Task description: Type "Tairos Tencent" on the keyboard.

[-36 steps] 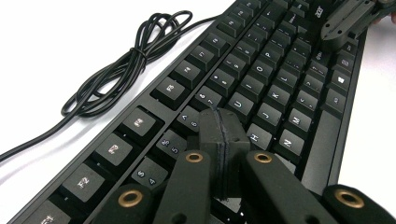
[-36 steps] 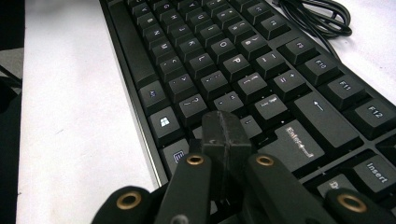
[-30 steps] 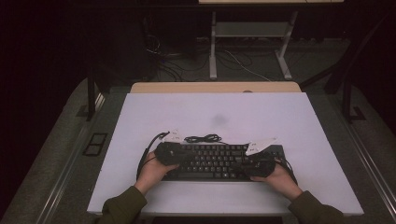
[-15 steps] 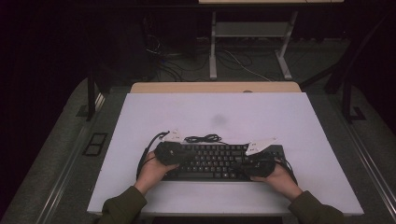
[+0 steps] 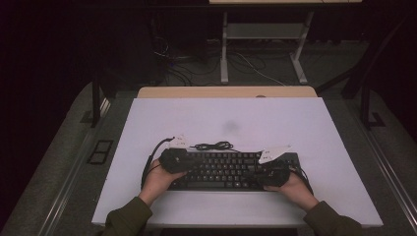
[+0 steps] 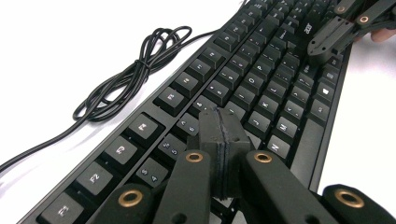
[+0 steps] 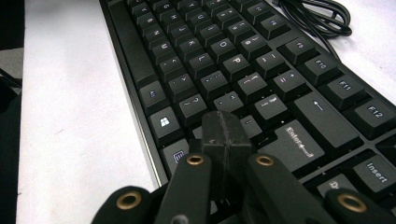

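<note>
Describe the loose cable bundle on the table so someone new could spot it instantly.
Start at the white table and find the black keyboard near its front edge, where the person's hands hold the two grippers. Just behind the keyboard's far edge, left of centre, lies a thin black cable, coiled into a small tied bundle. It is the one looped, wiry thing lying on the bare white surface.

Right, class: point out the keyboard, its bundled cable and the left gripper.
keyboard [image 5: 223, 169], high view, middle key rows.
bundled cable [image 6: 140, 63], left gripper view, the tied loops.
left gripper [image 6: 224, 135], left gripper view, closed jaw tips.
</note>
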